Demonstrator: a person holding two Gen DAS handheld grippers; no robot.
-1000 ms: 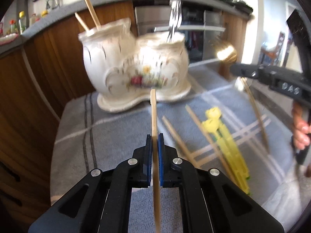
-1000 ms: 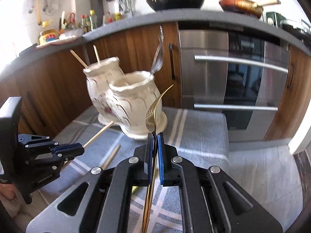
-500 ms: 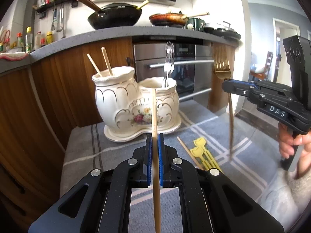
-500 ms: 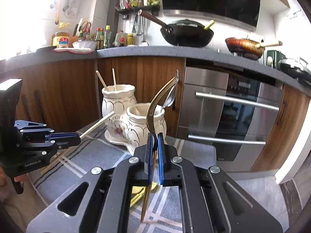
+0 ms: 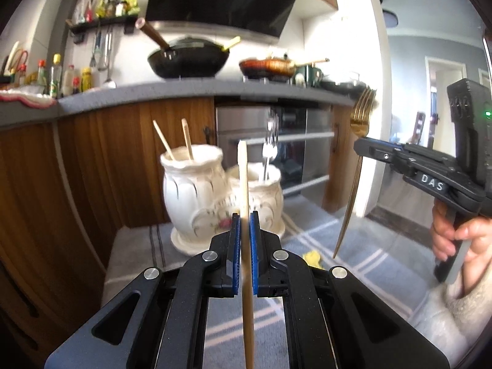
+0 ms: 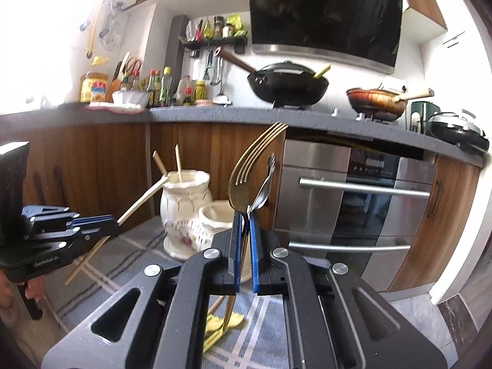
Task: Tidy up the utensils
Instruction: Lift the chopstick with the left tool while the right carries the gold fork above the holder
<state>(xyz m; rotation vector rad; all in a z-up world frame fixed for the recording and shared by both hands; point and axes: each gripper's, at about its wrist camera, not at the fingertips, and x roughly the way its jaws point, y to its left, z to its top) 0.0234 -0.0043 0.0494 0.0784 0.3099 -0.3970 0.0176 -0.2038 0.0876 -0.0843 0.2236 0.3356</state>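
My left gripper (image 5: 243,218) is shut on a wooden chopstick (image 5: 243,178) that stands upright in front of the white ceramic two-cup holder (image 5: 196,196). The holder's left cup has two chopsticks (image 5: 184,140) in it; its right cup has a silver fork (image 5: 270,150). My right gripper (image 6: 244,218) is shut on a gold fork (image 6: 246,169), tines up. The holder (image 6: 184,206) stands beyond it, slightly left. The left gripper (image 6: 113,226) with its chopstick (image 6: 141,201) shows at the left of the right wrist view, and the right gripper (image 5: 358,147) with the gold fork (image 5: 361,117) at the right of the left wrist view.
A grey striped cloth (image 5: 353,246) covers the table. Yellow utensils (image 6: 221,323) and another chopstick lie on it near the front. Behind are wooden cabinets (image 6: 101,160), a steel oven (image 6: 353,203) and a counter with a black wok (image 6: 287,83).
Both grippers have risen and tilted up with their utensils still held. The holder now sits lower in both views and the counter and stove have come into sight.
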